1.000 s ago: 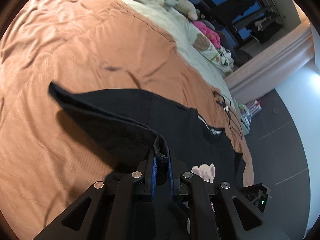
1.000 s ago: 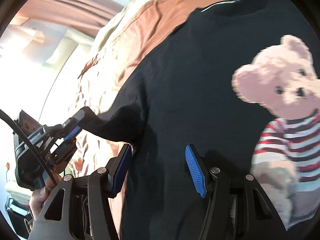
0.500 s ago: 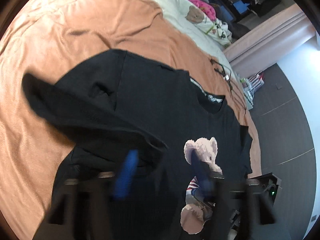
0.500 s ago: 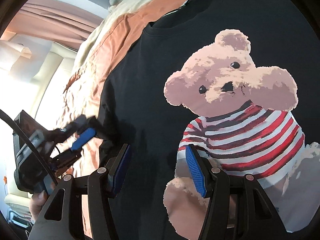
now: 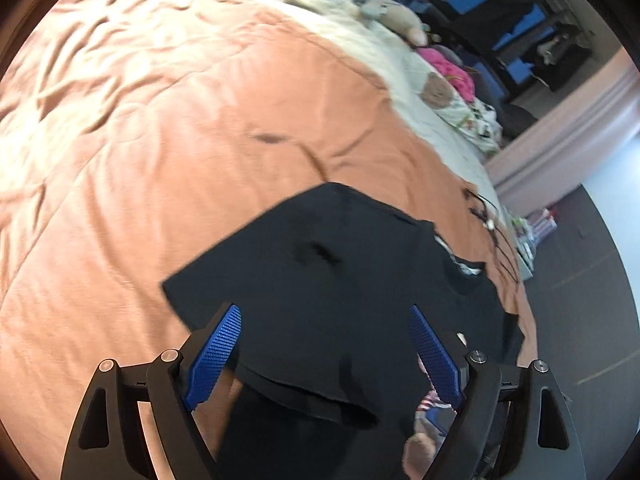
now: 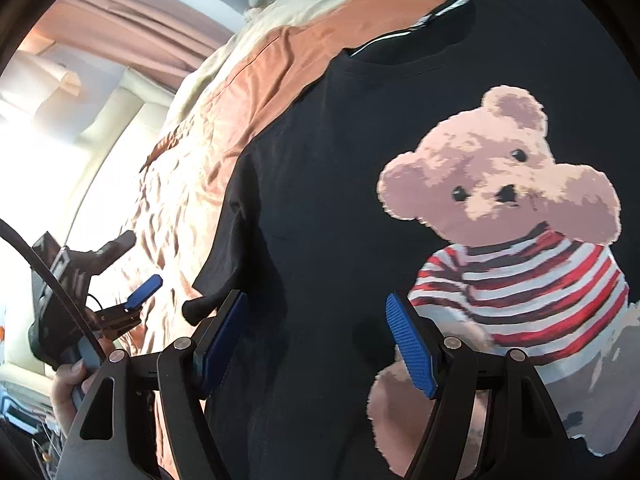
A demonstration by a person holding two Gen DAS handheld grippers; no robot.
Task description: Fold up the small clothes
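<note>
A black T-shirt (image 5: 340, 272) with a bear print (image 6: 500, 208) lies face up on the orange bedspread (image 5: 160, 140). Its left sleeve (image 6: 224, 264) rests loose at the shirt's side. My left gripper (image 5: 324, 312) hovers over that sleeve, jaws opening wide, pads clear of the cloth. In the right wrist view the left gripper (image 6: 134, 266) stands beside the sleeve, held by a hand (image 6: 68, 384). My right gripper (image 6: 315, 298) hangs over the shirt's front beside the bear, jaws opening, nothing pressed between the pads.
A cream blanket (image 5: 360, 48) with plush toys (image 5: 396, 16) and pink clothes (image 5: 452, 72) covers the bed's far end. A thin cable (image 5: 492, 232) lies near the bed's right edge, with dark floor (image 5: 580, 280) beyond. Curtains (image 6: 132, 28) hang at the left.
The left gripper let go of the sleeve and opened wide; the sleeve dropped onto the bed. The right gripper opened wider and shifted, bringing the bear print into view.
</note>
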